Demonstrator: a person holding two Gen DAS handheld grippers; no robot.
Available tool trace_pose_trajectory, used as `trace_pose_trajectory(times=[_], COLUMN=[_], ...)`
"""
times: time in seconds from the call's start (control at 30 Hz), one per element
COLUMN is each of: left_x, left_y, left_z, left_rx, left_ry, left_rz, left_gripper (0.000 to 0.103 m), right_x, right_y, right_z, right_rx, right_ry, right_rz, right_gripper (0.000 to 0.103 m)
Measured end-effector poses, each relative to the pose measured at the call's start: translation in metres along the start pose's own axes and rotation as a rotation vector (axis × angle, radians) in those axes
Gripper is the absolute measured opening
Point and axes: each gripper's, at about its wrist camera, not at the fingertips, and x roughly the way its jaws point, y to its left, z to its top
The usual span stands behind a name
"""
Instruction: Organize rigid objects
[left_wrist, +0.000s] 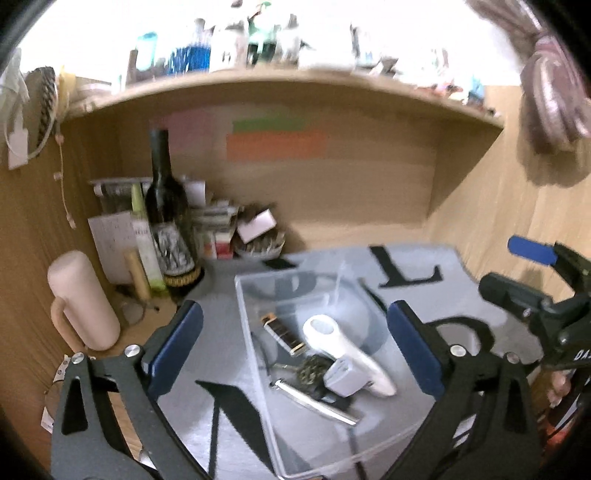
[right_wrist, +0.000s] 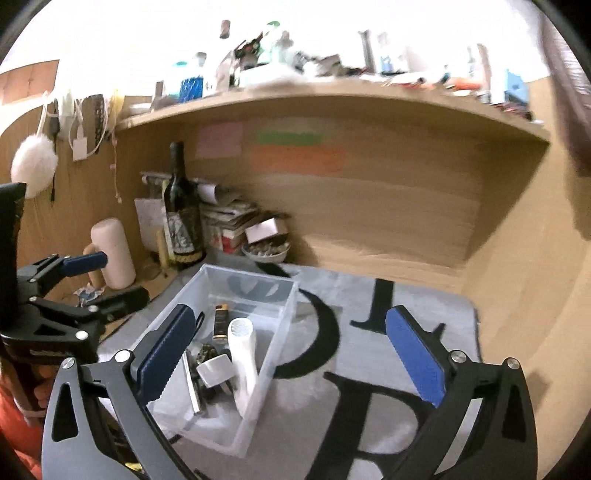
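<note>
A clear plastic bin (left_wrist: 255, 369) (right_wrist: 280, 325) stands on a grey mat with black letters (left_wrist: 424, 295) (right_wrist: 388, 332). In it lie a white handheld device (left_wrist: 347, 350) (right_wrist: 242, 354), a white charger block (left_wrist: 341, 376) (right_wrist: 216, 369), a black and gold lighter (left_wrist: 282, 332) (right_wrist: 221, 321), a metal bar (left_wrist: 314, 400) (right_wrist: 192, 387) and a dark keyring piece (left_wrist: 310, 371) (right_wrist: 205, 350). My left gripper (left_wrist: 295, 347) is open and empty, hovering above the bin. My right gripper (right_wrist: 291, 358) is open and empty, its left finger over the bin's left side.
A dark wine bottle (left_wrist: 168, 218) (right_wrist: 183, 214), a pale pink mug (left_wrist: 83, 299) (right_wrist: 114, 253), stacked boxes and a small bowl (left_wrist: 258, 247) (right_wrist: 266, 251) crowd the back left corner. A wooden shelf (left_wrist: 295, 85) overhangs the desk. A wooden wall stands at the right.
</note>
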Motion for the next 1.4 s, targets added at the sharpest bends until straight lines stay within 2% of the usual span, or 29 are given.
trace_pose_trajectory(times=[0.27, 0.67, 1.4], left_x=[-0.033, -0.045, -0.046], left_y=[-0.024, -0.034, -0.037], left_z=[0.001, 0.001, 0.001], left_rx=[0.003, -0.002, 0.001], left_ry=[-0.074, -0.114, -0.119], left_rz=[-0.023, -0.038, -0.060], left_gripper=[0.103, 0.103, 0.103], right_x=[-0.036, -0.050, -0.052], right_y=[-0.009, -0.015, -0.010], right_z=[-0.007, -0.009, -0.009], right_rx=[0.031, 0.049, 0.042], right_ry=[-0.079, -0.114, -0.119], right_rz=[-0.047, -0.061, -0.073], right_gripper=[0.103, 0.103, 0.103])
